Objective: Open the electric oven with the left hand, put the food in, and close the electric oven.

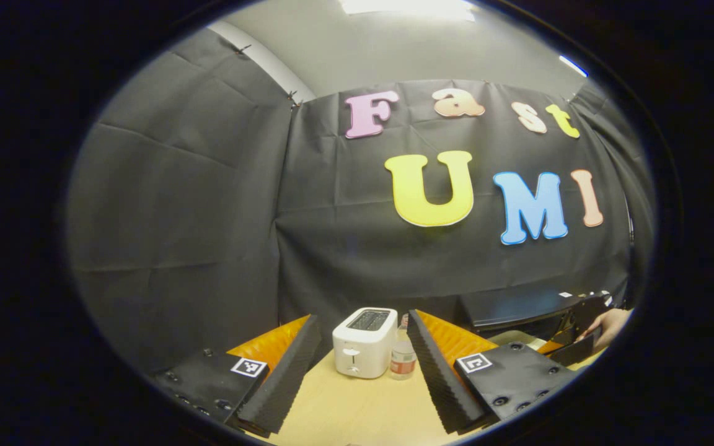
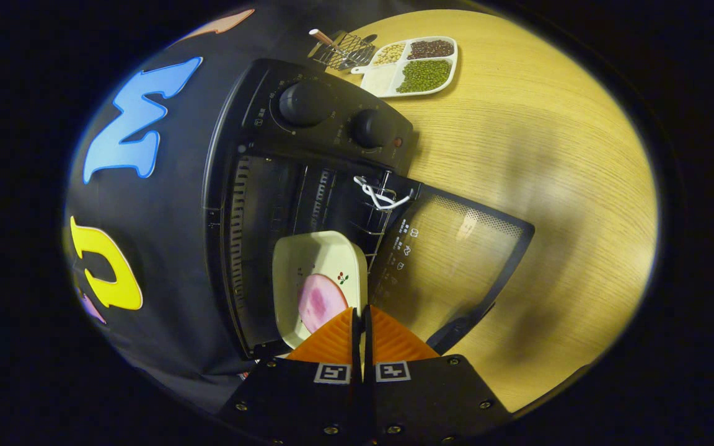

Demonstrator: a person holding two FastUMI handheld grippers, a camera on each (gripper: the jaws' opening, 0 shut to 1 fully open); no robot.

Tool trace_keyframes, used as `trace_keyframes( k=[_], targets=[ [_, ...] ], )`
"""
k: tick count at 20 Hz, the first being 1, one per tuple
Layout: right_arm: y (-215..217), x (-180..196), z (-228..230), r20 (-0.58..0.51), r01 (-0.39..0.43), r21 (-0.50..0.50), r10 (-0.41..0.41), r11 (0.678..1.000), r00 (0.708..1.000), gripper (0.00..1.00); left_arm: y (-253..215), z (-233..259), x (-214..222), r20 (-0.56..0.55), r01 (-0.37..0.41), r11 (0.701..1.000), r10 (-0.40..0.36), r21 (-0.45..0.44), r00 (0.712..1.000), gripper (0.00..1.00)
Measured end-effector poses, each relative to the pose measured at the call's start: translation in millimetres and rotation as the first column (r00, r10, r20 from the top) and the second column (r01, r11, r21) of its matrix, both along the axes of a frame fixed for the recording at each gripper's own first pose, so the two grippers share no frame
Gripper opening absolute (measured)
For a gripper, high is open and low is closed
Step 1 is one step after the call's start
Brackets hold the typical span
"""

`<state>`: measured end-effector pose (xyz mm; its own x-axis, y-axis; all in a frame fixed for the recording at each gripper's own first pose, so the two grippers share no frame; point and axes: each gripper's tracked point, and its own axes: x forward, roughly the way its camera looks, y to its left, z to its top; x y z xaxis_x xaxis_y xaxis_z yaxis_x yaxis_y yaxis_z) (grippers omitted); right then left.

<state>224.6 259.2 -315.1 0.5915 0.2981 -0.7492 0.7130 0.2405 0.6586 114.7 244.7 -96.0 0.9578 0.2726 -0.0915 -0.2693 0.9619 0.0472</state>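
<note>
The right gripper (image 2: pixel 359 322) has its fingers pressed together on the near rim of a cream dish (image 2: pixel 318 280), with only a thin slit showing between them. The dish holds the food (image 2: pixel 320 301), a pinkish round slice lying flat on its bottom, just ahead of the fingertips. The dish sits inside the open oven (image 2: pixel 307 186), on or just above the wire rack (image 2: pixel 374 217); the view is too steep to tell which. This view is rolled sideways, so the oven's two knobs (image 2: pixel 305 102) appear at the top and the door (image 2: pixel 456 260) lies dropped open toward the table (image 2: pixel 549 155), its glass showing the wood grain beneath. Beyond the oven, a divided tray (image 2: pixel 413 67) on the table holds green beans, dark beans, pale beans and white grains in its four compartments, and a wire basket (image 2: pixel 343 51) with a wooden handle stands just beside it. The left gripper (image 1: pixel 363 365) is held level and well away from the oven, its fingers spread wide with nothing between them. Past their tips a white toaster (image 1: pixel 364 342) stands on the table, with a small bottle (image 1: pixel 403 359) touching or nearly touching its right side. At the right edge of the left gripper view, a hand (image 1: pixel 611 325) holds the other gripper beside the oven's dark top (image 1: pixel 512 306).
</note>
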Motion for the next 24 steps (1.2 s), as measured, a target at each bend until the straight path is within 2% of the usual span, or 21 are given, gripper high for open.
trace_keyframes(
  k=[8, 14, 16, 21, 22, 23, 24],
  targets=[
    [-6, 34, -3, 0.044, 0.181, -0.039, -0.179, 0.983, 0.983, 0.01, 36, -1, -25, -0.045, -0.083, 0.996, 0.084, 0.027, 0.995, 1.0],
    [-1, 45, -12, 0.027, 0.234, -0.028, -0.234, 0.972, 0.972, 0.01, 42, 4, -37, -0.041, -0.113, 0.993, 0.114, 0.039, 0.993, 1.0],
    [2, 53, -9, 0.038, 0.24, 0.007, -0.24, 0.971, 0.97, 0.03, 45, 5, -41, -0.039, -0.121, 0.992, 0.122, 0.035, 0.992, 1.0],
    [12, 51, 17, 0.129, 0.166, 0.061, -0.172, 0.984, 0.977, 0.16, 33, -2, -45, -0.045, -0.118, 0.993, 0.118, 0.006, 0.992, 0.96],
    [14, 48, 22, 0.145, 0.147, 0.076, -0.157, 0.986, 0.977, 0.26, 28, -2, -44, -0.043, -0.109, 0.994, 0.109, 0.003, 0.993, 0.95],
    [15, 44, 28, 0.159, 0.125, 0.089, -0.138, 0.988, 0.978, 0.42, 21, -2, -42, -0.039, -0.096, 0.995, 0.096, 0.002, 0.995, 0.95],
    [18, 40, 33, 0.177, 0.1, 0.093, -0.115, 0.991, 0.978, 0.46, 14, -2, -38, -0.037, -0.081, 0.997, 0.081, 0.003, 0.996, 1.0]
  ],
)
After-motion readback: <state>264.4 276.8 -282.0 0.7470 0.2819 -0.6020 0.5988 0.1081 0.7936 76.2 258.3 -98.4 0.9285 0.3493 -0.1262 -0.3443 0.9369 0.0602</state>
